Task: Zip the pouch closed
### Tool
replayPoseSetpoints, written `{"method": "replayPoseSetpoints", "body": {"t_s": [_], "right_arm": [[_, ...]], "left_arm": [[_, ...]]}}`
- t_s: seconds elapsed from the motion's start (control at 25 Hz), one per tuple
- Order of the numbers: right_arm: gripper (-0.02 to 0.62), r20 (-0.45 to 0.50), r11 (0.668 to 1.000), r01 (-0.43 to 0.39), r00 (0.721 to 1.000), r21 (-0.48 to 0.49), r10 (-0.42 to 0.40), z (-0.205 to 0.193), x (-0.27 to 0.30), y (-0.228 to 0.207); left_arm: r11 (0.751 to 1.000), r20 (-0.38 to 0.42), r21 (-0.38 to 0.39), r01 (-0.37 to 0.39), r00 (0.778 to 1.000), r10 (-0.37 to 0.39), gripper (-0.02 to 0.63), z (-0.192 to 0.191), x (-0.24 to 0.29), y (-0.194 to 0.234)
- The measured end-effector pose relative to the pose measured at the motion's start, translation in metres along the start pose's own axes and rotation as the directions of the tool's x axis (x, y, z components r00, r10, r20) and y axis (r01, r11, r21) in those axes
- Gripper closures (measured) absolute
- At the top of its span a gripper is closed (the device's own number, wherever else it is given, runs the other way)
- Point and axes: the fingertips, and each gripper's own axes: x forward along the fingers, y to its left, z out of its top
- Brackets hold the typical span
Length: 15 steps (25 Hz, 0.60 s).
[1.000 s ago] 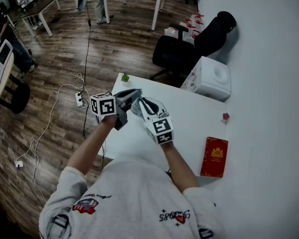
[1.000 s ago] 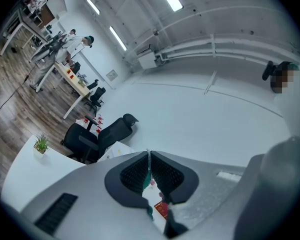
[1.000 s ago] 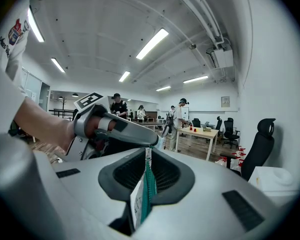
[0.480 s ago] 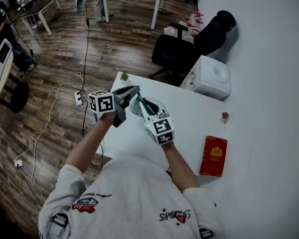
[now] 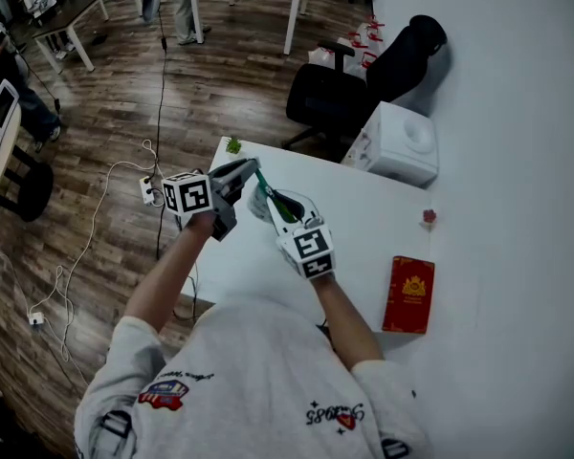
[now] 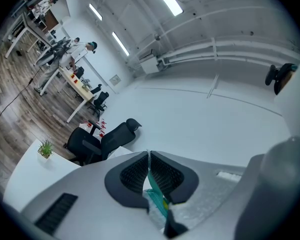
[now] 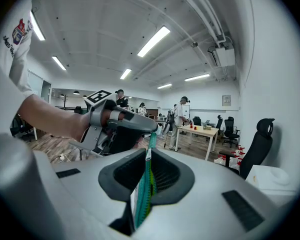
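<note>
A teal pouch (image 5: 271, 197) hangs in the air between my two grippers, above the white table (image 5: 359, 220). My left gripper (image 5: 253, 168) is shut on its top end, with teal fabric pinched between the pads (image 6: 157, 200). Just below it, my right gripper (image 5: 264, 205) is shut on the pouch's edge; the teal zipper strip (image 7: 145, 194) runs up out of its jaws. In the right gripper view that strip reaches the left gripper (image 7: 151, 132) close ahead. I cannot make out the zipper pull.
On the table are a white box-shaped appliance (image 5: 402, 146) at the far right, a red booklet (image 5: 408, 295) near the wall, a small red object (image 5: 428, 217) and a tiny green plant (image 5: 233, 145) at the far corner. A black office chair (image 5: 330, 103) stands beyond the table. Cables lie on the wooden floor (image 5: 96, 228).
Both grippers keep their hold and stay nearly in place. The teal strip between them shows a little more now than a second ago.
</note>
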Motion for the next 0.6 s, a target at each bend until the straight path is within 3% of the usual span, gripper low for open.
{"method": "replayPoseSetpoints", "body": {"t_s": [0.6], "right_arm": [[0.56, -0.01, 1.0, -0.013, 1.0, 0.01, 0.013, -0.0096, -0.006, 0.0006]], "left_arm": [[1.0, 0.032, -0.015, -0.022, 0.999, 0.022, 0.591, 0.0116, -0.0074, 0.0076]]}}
